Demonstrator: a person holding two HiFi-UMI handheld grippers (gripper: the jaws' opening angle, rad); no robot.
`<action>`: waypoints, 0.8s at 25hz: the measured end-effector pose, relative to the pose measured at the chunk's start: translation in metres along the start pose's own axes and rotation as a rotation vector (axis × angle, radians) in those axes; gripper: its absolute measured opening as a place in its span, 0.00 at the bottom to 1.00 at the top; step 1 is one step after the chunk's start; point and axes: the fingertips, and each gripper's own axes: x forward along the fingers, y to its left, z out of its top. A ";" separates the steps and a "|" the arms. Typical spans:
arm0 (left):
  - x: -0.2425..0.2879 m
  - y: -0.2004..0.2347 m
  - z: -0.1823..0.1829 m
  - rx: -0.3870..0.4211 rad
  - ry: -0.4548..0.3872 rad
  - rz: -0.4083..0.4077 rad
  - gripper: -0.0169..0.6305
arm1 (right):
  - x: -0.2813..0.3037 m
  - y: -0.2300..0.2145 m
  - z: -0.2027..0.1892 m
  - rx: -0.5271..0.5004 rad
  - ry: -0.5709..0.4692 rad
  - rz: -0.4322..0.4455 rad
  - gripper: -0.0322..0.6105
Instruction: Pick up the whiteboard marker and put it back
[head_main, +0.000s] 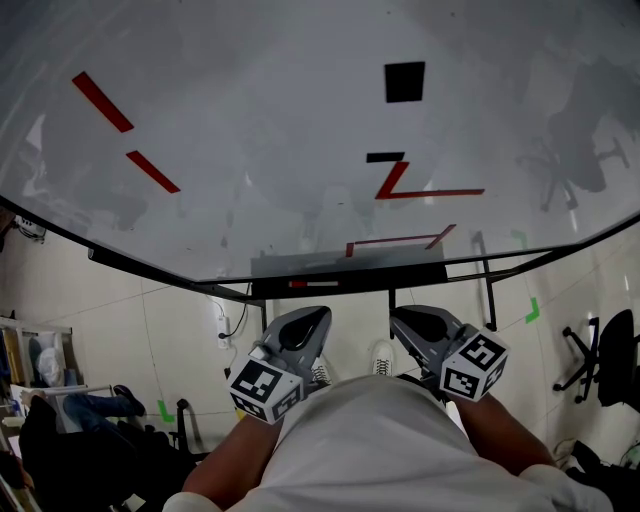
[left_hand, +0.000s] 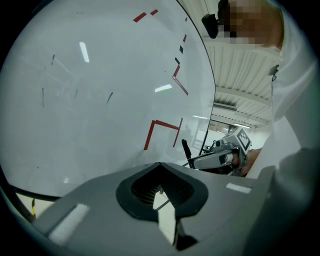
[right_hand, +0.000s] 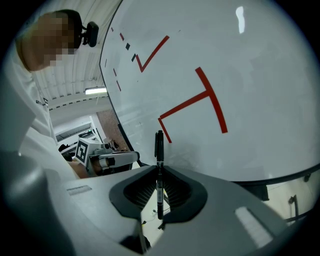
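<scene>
Right gripper view: right gripper (right_hand: 159, 169) clamps the whiteboard marker (right_hand: 159, 145); left gripper (left_hand: 160, 166) closed, empty

In the head view the right tool (head_main: 402, 320) hides its marker (right_hand: 159, 150); ahead of it, the whiteboard (head_main: 250, 100) runs off the top edge.

Black marker (right_hand: 159, 144), upright, clamped in R gripper (right_hand: 159, 172).

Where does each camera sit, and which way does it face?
Head view: on the person's head, looking down at the whiteboard; shirt, left gripper, right gripper show.
Left gripper view: on that gripper, facing the whiteboard; shut jaws show.
Right gripper view: on that gripper, facing the whiteboard; jaws grip the marker.
Both gripper views show the other gripper.
</scene>
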 end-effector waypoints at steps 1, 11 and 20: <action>0.000 0.000 0.000 -0.001 0.000 0.001 0.05 | 0.000 0.000 0.000 0.000 -0.001 0.002 0.11; 0.001 -0.001 -0.001 -0.006 0.000 -0.001 0.05 | 0.002 0.000 -0.001 -0.064 0.018 -0.011 0.11; 0.001 -0.004 -0.002 0.000 0.005 -0.016 0.05 | 0.007 -0.012 -0.006 -0.333 0.120 -0.092 0.11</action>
